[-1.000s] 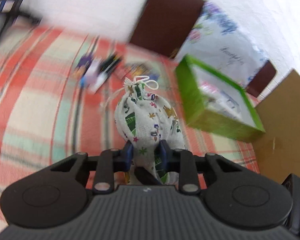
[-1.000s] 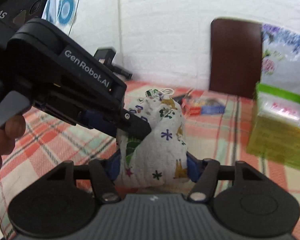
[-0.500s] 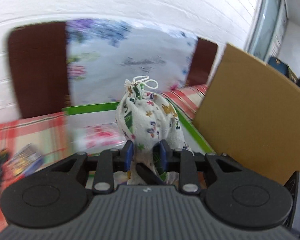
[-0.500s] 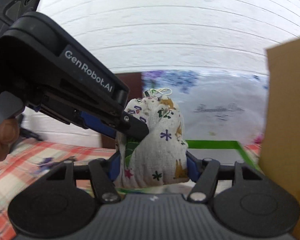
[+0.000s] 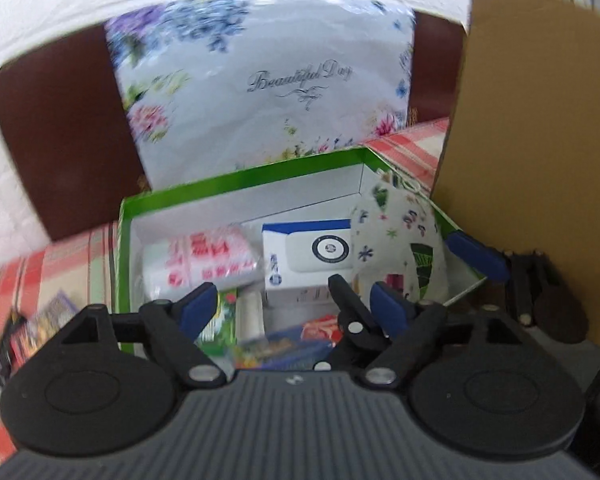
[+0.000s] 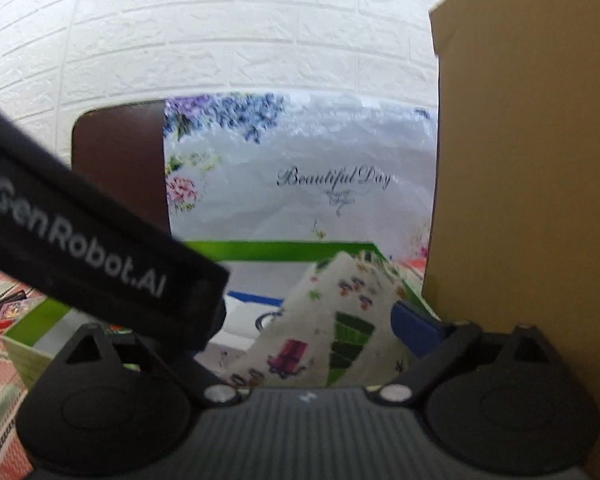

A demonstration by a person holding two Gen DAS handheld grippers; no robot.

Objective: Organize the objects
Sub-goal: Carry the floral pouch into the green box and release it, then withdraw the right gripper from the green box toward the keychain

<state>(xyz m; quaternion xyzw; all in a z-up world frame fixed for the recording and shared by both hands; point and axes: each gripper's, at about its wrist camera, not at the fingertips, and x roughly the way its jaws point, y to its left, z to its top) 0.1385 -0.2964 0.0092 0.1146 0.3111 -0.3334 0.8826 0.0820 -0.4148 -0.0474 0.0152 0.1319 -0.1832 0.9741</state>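
Now pouch (image 5: pixel 396 240) in box (image 5: pixel 236 179), right side. Your left gripper (image 5: pixel 290 302) released; right gripper (image 6: pixel 312 320) spread around pouch. Clutter left outside box.

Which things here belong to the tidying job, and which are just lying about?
Part of the job: patterned pouch, green box, white-and-blue carton already inside it, left gripper, right gripper.

Just lying about: cardboard sheet, floral bag, brown chair back, checked cloth.
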